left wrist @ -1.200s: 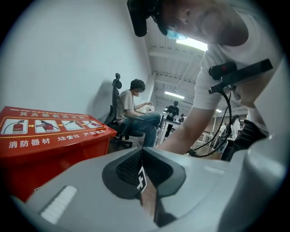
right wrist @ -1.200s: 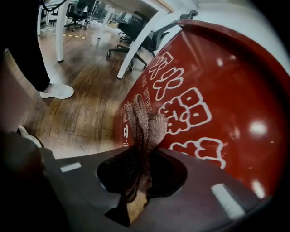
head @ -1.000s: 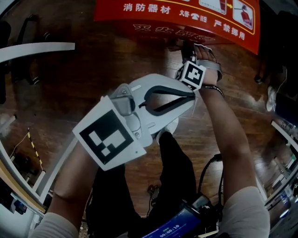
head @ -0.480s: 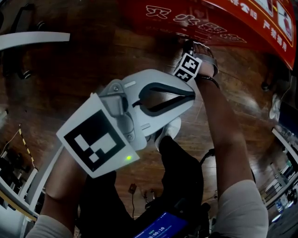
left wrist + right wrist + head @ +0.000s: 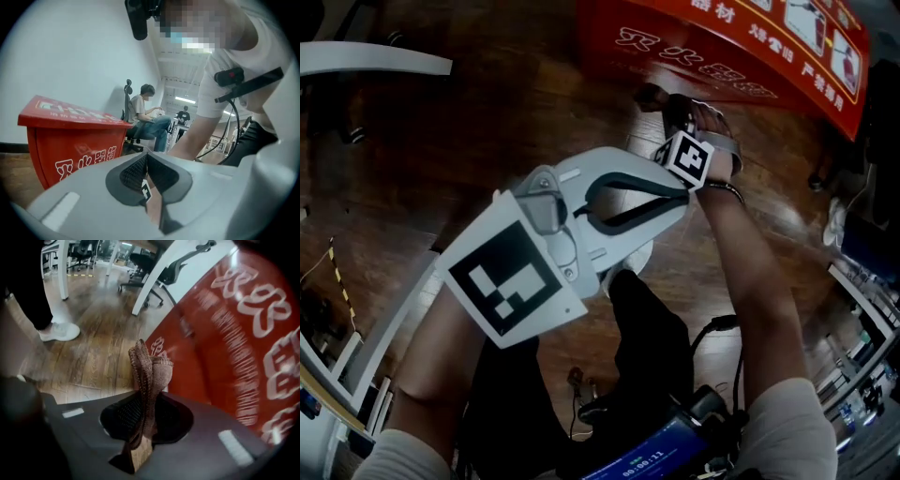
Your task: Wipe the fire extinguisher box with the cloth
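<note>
Cloth (image 5: 145, 376) in right gripper (image 5: 142, 420) near box (image 5: 234, 333)

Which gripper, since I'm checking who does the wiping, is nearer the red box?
Right. The right gripper holds the cloth close beside the red box; the left gripper hangs back, nearer the person.

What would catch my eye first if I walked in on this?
The red box with white lettering, top right in the head view, stands out against the dark wooden floor. Beside it the right gripper is shut on a brown cloth. The big white left gripper, jaws together and empty, fills the middle of the head view.
</note>
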Demonstrator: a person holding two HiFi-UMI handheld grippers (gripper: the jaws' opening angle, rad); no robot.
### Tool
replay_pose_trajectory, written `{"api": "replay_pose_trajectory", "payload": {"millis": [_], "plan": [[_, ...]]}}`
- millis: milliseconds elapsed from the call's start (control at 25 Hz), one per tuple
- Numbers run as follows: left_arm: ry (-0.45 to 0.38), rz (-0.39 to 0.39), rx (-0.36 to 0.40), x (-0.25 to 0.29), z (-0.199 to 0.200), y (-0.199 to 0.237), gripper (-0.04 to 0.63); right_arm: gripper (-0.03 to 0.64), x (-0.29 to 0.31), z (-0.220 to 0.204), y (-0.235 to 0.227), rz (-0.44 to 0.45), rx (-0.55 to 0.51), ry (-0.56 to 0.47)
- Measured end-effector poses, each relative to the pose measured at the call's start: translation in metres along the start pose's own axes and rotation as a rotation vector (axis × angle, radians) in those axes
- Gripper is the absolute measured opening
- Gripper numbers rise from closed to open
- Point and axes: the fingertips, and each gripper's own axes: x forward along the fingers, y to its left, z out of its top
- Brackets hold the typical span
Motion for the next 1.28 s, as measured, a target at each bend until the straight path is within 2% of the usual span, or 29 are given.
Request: {"api": "replay_pose_trajectory", "payload": {"millis": [320,520,760,960,1120,1280], "plan": [[-0.016,0.011,-0.001,-0.038,0.073,-0.036,0.001,0.058,-0.174,0.084,-0.068,-0.064,-0.014,-0.149],[-0.020,0.026,0.011,-0.057,0.102,-0.040,0.002,0.058,-0.214,0.118,-0.113,-0.129,-0.013,-0.189],[-0.024,0.047,0.020,-0.075,0.100,-0.027,0.002,0.058,-0.172,0.119,-0.126,-0.163,-0.004,-0.129],[-0.010,0.064,0.002,-0.086,0.075,-0.012,0.002,0.058,-0.119,0.117,-0.099,-0.138,-0.010,-0.090],[-0.003,0.002,-0.018,-0.081,0.059,-0.008,0.002,0.058,-0.078,0.116,-0.077,-0.096,-0.017,-0.066],[0.013,-0.093,0.011,-0.070,0.052,0.002,0.002,0.058,-0.038,0.111,-0.055,-0.040,0.020,-0.034]]}}
